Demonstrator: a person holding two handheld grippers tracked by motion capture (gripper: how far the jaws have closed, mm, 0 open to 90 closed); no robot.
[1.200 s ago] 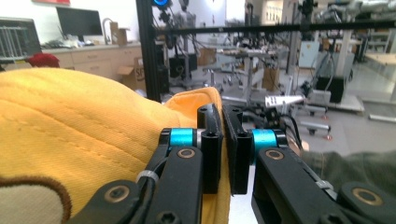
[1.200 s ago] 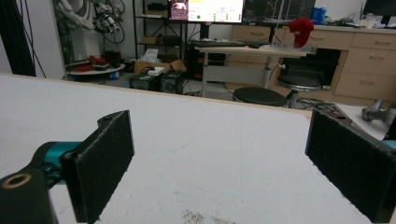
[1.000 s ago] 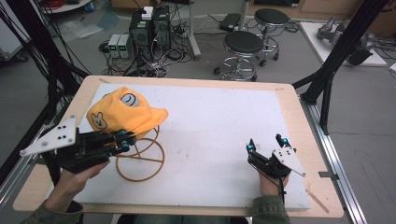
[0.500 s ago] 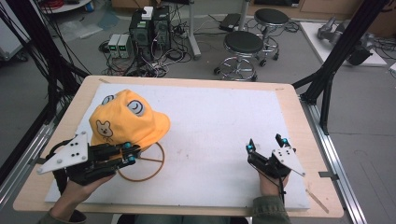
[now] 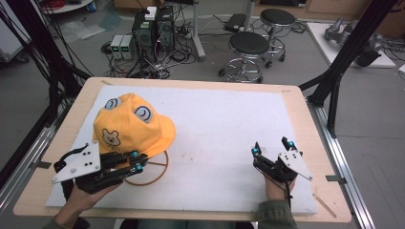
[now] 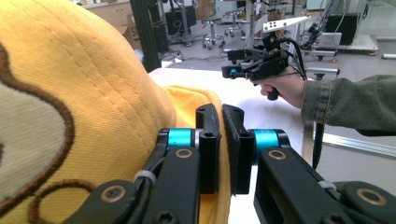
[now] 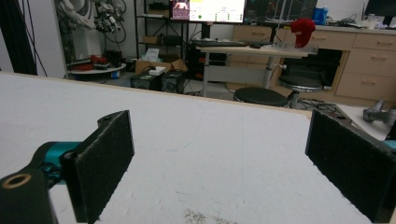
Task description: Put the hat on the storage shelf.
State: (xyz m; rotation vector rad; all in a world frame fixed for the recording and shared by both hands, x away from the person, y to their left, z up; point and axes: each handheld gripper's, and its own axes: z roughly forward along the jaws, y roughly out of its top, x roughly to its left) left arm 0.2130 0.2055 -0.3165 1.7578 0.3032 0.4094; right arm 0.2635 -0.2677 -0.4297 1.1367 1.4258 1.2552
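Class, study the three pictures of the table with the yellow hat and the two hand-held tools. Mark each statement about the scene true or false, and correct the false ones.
1. The left tool is shut on the brim of the yellow bucket hat. True.
2. The right tool grips the hat too. False: its jaws stand wide open with nothing between them, over the white mat.
3. The hat bears a bear face. True.
4. The hat sits on a blue plastic stand. False: a brown wire ring stand shows under it.
5. Both tools are at the far edge of the table. False: both are near the person's edge.
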